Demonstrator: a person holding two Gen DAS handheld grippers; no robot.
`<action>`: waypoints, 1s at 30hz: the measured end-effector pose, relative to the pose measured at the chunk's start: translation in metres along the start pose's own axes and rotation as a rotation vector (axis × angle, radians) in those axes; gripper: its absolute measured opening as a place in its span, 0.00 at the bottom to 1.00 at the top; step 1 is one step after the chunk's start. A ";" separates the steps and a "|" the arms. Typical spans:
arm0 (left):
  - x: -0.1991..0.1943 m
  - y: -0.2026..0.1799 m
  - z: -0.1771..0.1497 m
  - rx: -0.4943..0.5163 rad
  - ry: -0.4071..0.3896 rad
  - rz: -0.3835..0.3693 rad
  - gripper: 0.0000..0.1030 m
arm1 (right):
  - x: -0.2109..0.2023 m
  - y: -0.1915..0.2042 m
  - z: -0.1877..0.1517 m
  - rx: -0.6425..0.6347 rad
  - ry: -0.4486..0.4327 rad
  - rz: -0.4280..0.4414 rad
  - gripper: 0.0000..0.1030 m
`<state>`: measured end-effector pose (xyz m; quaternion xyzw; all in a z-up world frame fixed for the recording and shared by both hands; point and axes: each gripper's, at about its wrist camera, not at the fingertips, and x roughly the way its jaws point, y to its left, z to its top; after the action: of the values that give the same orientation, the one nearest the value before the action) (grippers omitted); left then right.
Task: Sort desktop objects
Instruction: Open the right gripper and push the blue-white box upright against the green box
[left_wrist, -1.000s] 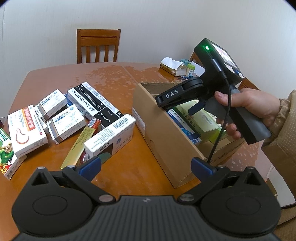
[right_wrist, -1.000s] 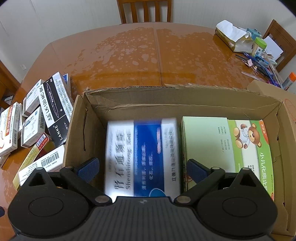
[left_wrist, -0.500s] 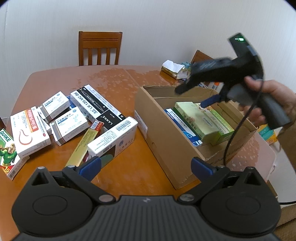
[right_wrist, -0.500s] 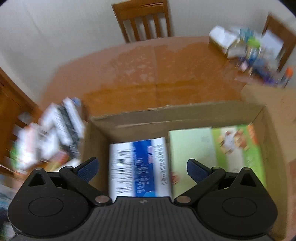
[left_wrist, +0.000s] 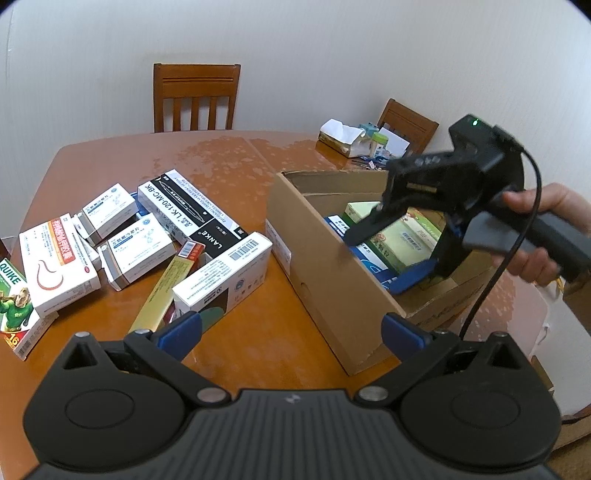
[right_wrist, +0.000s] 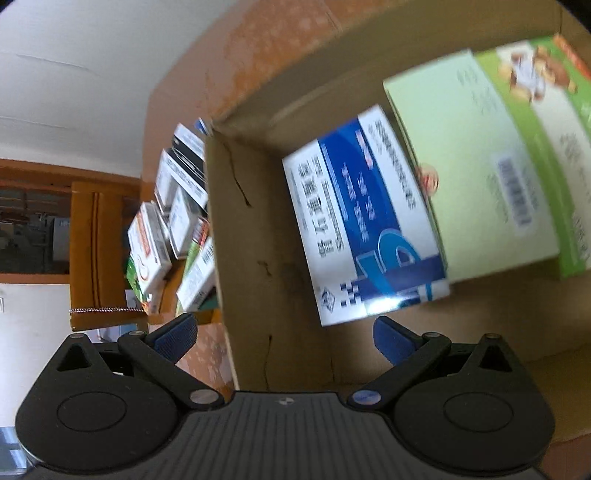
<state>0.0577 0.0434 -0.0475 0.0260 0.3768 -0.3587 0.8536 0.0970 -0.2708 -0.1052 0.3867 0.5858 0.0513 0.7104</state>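
Wooden tabletop (left_wrist: 229, 354), left of frame: loose boxes (left_wrist: 133, 251) heaped. Cardboard box (left_wrist: 332, 266) holds blue-white carton (right_wrist: 365, 229). Right claw (right_wrist: 282, 334), a second ago level, is now rolled sideways, spread, empty. Left claw (left_wrist: 290, 330) wide, empty. Release is judged complete.

Cardboard box (left_wrist: 332, 280): stood open at right, holding a blue-white carton (right_wrist: 365, 229) beside green cartons (right_wrist: 491, 177).
Loose cartons (left_wrist: 140, 243): lay scattered at left.
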 end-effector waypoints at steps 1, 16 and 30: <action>0.000 0.001 0.000 -0.003 0.001 0.002 1.00 | 0.004 -0.002 -0.001 0.007 0.004 -0.010 1.00; -0.002 0.007 -0.001 -0.016 0.006 0.018 1.00 | 0.020 -0.018 -0.005 0.105 -0.049 0.048 1.00; 0.002 0.006 0.000 -0.004 0.017 0.018 1.00 | 0.024 -0.016 -0.001 0.082 -0.038 0.103 1.00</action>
<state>0.0625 0.0465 -0.0502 0.0307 0.3845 -0.3499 0.8537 0.0979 -0.2688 -0.1340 0.4460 0.5533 0.0564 0.7013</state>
